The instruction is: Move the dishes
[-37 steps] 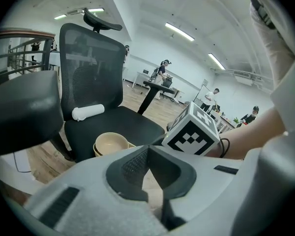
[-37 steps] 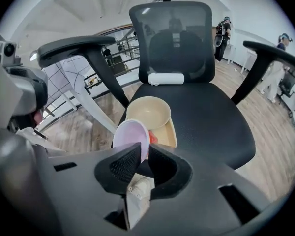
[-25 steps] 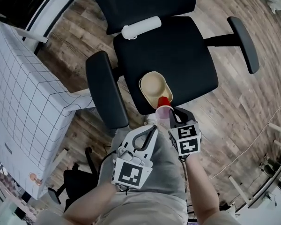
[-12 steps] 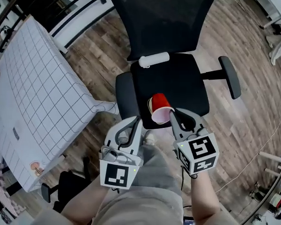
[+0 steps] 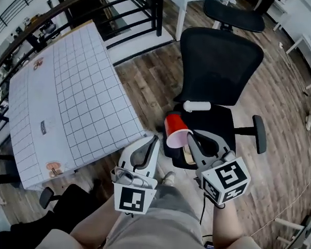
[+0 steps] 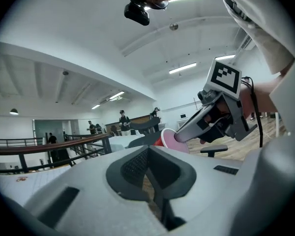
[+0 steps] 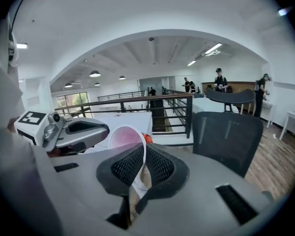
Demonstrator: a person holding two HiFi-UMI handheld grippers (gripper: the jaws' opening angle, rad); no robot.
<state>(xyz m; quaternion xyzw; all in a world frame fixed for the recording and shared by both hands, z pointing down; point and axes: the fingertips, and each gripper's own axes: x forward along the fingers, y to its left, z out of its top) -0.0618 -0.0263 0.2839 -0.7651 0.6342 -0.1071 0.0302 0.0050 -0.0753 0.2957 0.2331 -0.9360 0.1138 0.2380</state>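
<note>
One second earlier the red cup [image 5: 173, 128] was down at the bowl [image 5: 188, 155] on the chair [image 5: 220, 66]. By now my right tool [image 5: 189, 135] had it pinched by the rim, lifted clear, probably headed for the bench [image 5: 67, 97]. Left tool [image 5: 152, 139] was closed, empty.

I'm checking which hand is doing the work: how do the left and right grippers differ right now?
The right gripper is shut on the rim of the red cup, while the left gripper has its jaws together on nothing. The right gripper reaches over the black chair, while the left gripper sits beside it, nearer the gridded table. Both point forward, side by side.
</note>
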